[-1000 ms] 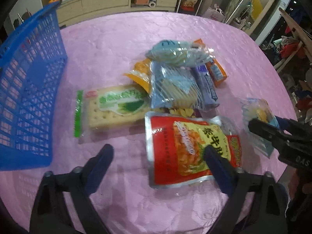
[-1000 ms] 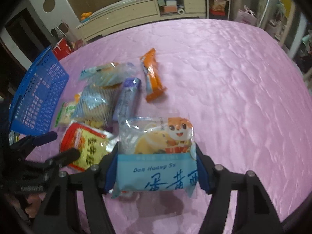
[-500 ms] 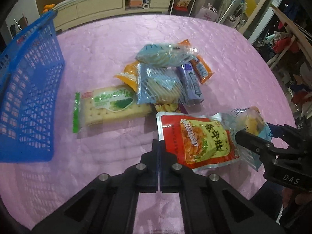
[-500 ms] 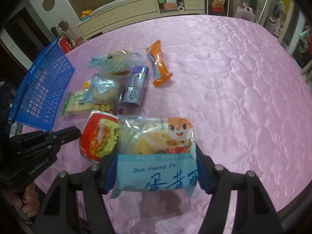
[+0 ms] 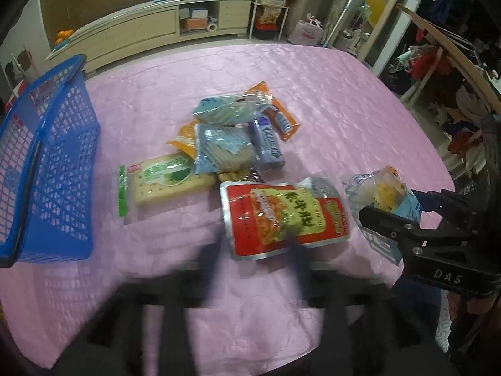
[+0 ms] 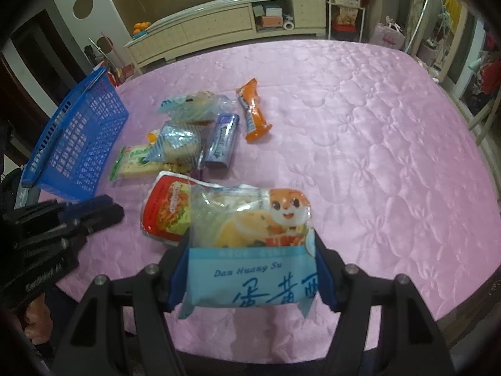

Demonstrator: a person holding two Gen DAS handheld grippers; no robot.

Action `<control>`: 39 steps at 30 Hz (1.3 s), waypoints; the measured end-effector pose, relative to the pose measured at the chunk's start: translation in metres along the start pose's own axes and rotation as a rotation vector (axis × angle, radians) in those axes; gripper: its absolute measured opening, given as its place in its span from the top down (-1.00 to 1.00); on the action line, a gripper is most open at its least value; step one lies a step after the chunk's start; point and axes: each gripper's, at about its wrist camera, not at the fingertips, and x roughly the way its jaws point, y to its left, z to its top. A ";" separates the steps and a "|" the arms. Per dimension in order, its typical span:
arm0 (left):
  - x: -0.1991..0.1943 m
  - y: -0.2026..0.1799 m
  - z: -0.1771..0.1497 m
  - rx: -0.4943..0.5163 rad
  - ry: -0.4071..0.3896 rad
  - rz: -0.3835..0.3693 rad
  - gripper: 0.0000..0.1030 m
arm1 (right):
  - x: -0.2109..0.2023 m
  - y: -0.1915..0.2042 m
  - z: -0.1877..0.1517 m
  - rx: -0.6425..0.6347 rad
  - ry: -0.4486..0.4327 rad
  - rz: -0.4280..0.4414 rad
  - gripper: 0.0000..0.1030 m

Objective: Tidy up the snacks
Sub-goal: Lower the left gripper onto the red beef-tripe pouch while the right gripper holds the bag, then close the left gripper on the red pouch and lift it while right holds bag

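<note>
My right gripper (image 6: pixel 252 269) is shut on a blue and clear egg-yolk pastry bag (image 6: pixel 250 241) and holds it above the table's near edge; the bag also shows in the left wrist view (image 5: pixel 380 197). My left gripper (image 5: pixel 253 260) is motion-blurred, with its fingers apart near the red and yellow snack pouch (image 5: pixel 281 216). It holds nothing. In the right wrist view it (image 6: pixel 94 213) sits left of the pouch (image 6: pixel 166 210). Several snack packets lie in a pile mid-table, including a green cracker pack (image 5: pixel 159 181). A blue basket (image 5: pixel 47 163) stands at the left.
The table has a pink quilted cloth (image 6: pixel 360 144). An orange bar (image 6: pixel 252 109) and a purple pack (image 6: pixel 222 141) lie at the pile's right side. A cream cabinet (image 6: pixel 225 28) and racks stand beyond the table.
My left gripper shut half a second ago and has now opened again, blurred by motion. My right gripper has lifted and pulled back a little with the pastry bag.
</note>
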 end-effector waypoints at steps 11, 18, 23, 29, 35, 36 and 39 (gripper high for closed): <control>0.035 -0.043 0.008 0.361 0.067 -0.037 -0.17 | -0.001 -0.026 -0.008 0.002 0.034 -0.043 -0.38; 0.064 -0.056 0.017 0.545 0.142 -0.103 -0.17 | 0.013 -0.027 -0.002 -0.014 0.066 -0.045 -0.38; 0.082 -0.063 0.028 0.636 0.148 -0.137 -0.18 | 0.024 -0.032 0.003 0.001 0.072 -0.040 -0.38; 0.092 -0.068 0.040 0.679 0.157 -0.166 -0.21 | 0.031 -0.041 0.007 0.028 0.080 -0.035 -0.38; 0.084 -0.078 0.025 0.749 0.176 -0.181 -0.24 | 0.022 -0.053 0.007 0.051 0.063 -0.043 -0.38; 0.084 -0.082 0.020 0.779 0.171 -0.163 -0.24 | 0.022 -0.054 0.006 0.054 0.062 -0.045 -0.38; 0.088 -0.092 0.014 0.822 0.157 -0.095 -0.24 | 0.021 -0.058 0.005 0.070 0.060 -0.047 -0.38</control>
